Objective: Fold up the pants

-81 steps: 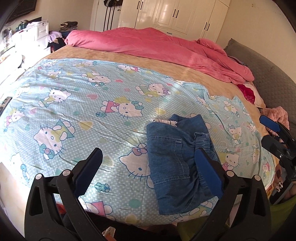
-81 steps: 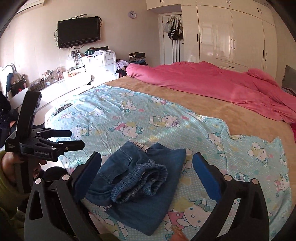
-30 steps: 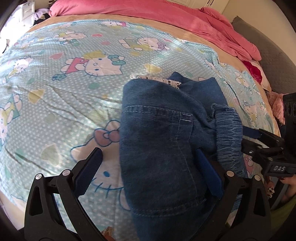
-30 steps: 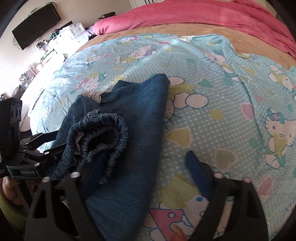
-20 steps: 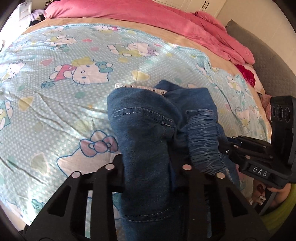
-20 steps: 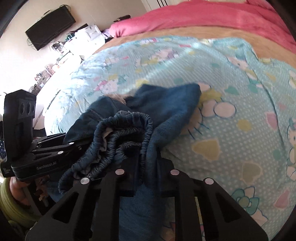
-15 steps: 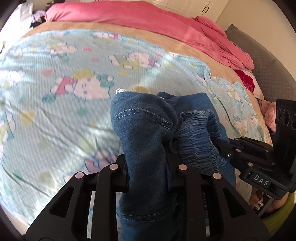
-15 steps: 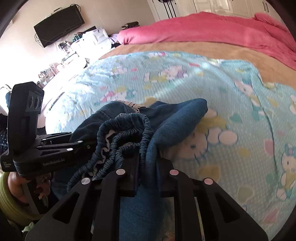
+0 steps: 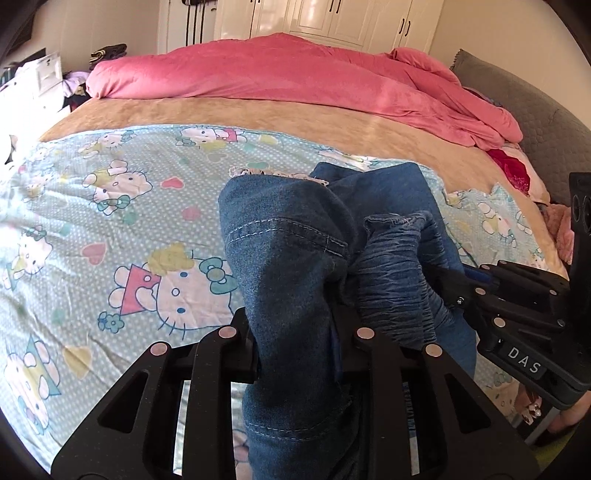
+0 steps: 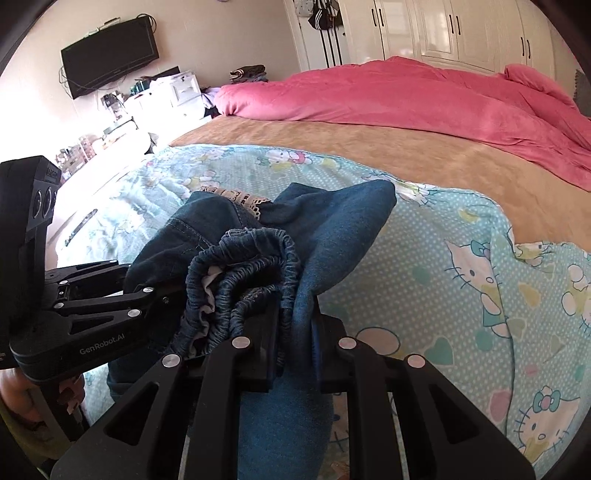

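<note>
Folded blue denim pants point(image 9: 288, 258) with a lace-trimmed hem and a gathered elastic waistband point(image 10: 255, 266) hang lifted above the cartoon-cat sheet point(image 9: 110, 229). My left gripper point(image 9: 295, 347) is shut on the near left edge of the denim. My right gripper point(image 10: 295, 328) is shut on the near right edge, beside the bunched waistband. Each gripper shows in the other's view: the right gripper point(image 9: 517, 314) at the right, the left gripper point(image 10: 92, 306) at the left. The pads are buried in cloth.
A pink duvet point(image 9: 295, 81) lies heaped across the far side of the bed on a tan blanket point(image 9: 221, 114). White wardrobes point(image 10: 443, 33), a wall TV point(image 10: 110, 55) and cluttered drawers point(image 10: 177, 92) stand beyond. A grey headboard point(image 9: 535, 122) is at the right.
Both grippers went from open around the pants to shut on the near edges. They then lifted the bundle off the sheet and carried it toward the far side of the bed.
</note>
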The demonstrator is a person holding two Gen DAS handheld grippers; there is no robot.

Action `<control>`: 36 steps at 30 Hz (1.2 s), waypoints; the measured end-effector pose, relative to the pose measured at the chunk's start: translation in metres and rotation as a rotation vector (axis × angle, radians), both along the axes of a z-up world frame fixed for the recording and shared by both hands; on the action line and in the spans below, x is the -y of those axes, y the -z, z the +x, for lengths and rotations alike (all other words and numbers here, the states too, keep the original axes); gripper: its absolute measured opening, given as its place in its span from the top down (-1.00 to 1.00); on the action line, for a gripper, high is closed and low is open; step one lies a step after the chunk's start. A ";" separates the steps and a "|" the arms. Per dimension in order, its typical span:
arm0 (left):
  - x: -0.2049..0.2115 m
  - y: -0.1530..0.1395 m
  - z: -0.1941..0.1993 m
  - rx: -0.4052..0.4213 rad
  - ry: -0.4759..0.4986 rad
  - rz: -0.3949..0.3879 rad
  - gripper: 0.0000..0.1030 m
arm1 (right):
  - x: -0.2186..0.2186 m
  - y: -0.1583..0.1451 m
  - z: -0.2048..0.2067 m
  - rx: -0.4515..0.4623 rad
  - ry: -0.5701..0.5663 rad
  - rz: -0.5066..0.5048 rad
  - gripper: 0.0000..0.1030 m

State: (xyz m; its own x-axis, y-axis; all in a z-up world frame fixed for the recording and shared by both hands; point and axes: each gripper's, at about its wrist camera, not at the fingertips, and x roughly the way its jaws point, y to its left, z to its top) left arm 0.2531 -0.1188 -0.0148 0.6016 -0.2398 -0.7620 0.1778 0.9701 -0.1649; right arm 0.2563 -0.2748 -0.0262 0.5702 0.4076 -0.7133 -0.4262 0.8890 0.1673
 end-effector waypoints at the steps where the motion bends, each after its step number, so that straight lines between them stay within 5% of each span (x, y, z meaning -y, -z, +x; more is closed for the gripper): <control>1: 0.000 0.003 0.001 -0.004 -0.004 0.001 0.63 | -0.002 0.003 0.003 -0.010 0.003 -0.011 0.74; 10: -0.007 0.020 0.002 -0.039 -0.024 0.024 0.50 | -0.008 0.025 0.007 -0.040 0.059 -0.117 0.54; 14: -0.010 0.020 0.000 -0.037 -0.028 0.030 0.45 | -0.004 0.026 0.007 -0.034 0.098 -0.142 0.15; 18: -0.014 0.017 -0.004 -0.035 -0.037 0.030 0.44 | 0.001 0.024 0.007 -0.034 0.117 -0.143 0.01; 24: -0.022 0.006 -0.014 -0.012 -0.055 0.029 0.27 | 0.006 0.003 -0.007 0.022 0.137 -0.105 -0.57; 28: -0.029 -0.005 -0.023 0.010 -0.070 0.032 0.04 | 0.011 -0.013 -0.020 0.047 0.157 -0.068 -0.84; 36: -0.037 -0.030 -0.046 0.075 -0.085 0.051 -0.58 | 0.015 -0.036 -0.046 0.117 0.183 -0.064 -0.91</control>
